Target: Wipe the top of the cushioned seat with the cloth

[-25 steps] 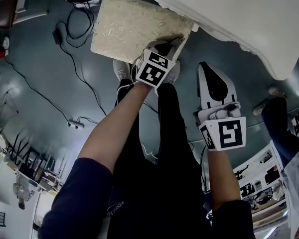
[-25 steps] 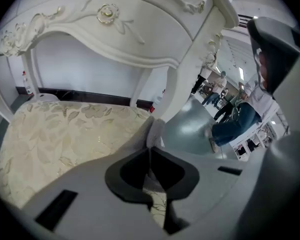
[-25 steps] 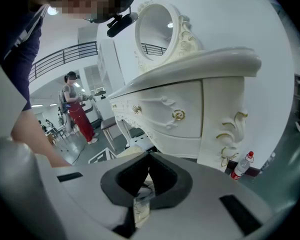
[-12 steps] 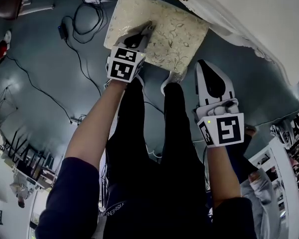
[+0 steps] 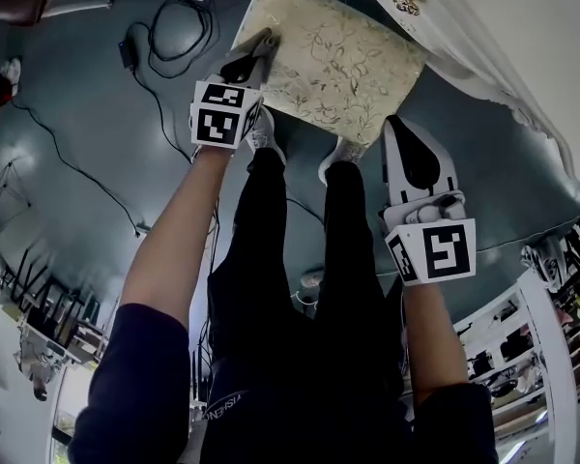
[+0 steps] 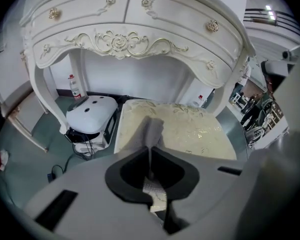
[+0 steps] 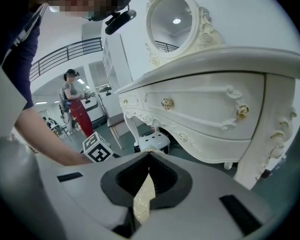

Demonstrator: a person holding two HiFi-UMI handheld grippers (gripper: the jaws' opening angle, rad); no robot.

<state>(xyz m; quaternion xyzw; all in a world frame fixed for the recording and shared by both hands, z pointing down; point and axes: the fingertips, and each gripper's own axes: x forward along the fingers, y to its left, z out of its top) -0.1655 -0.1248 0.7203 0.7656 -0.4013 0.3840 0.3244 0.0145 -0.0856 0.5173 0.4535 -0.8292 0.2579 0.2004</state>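
Note:
The cushioned seat point(image 5: 343, 61) has a cream top with a leaf pattern and stands in front of my feet. My left gripper point(image 5: 259, 44) is at the seat's left edge, shut on a grey cloth point(image 6: 152, 129) that sticks out ahead of the jaws and lies on the seat top point(image 6: 195, 131). My right gripper point(image 5: 398, 131) hovers beside the seat's near right corner, apart from it, shut with nothing in it. In the right gripper view only a sliver of the seat point(image 7: 144, 201) shows below that gripper point(image 7: 149, 156).
A white carved dressing table point(image 6: 135, 29) stands over the seat's far side, with a mirror point(image 7: 177, 16) on top. A white rounded appliance point(image 6: 92, 111) and cables point(image 5: 164, 46) lie on the floor left of the seat. A person in red point(image 7: 76, 109) stands far off.
My left gripper has slid with the cloth from the seat's right side across to its left edge. The right gripper has stayed where it was.

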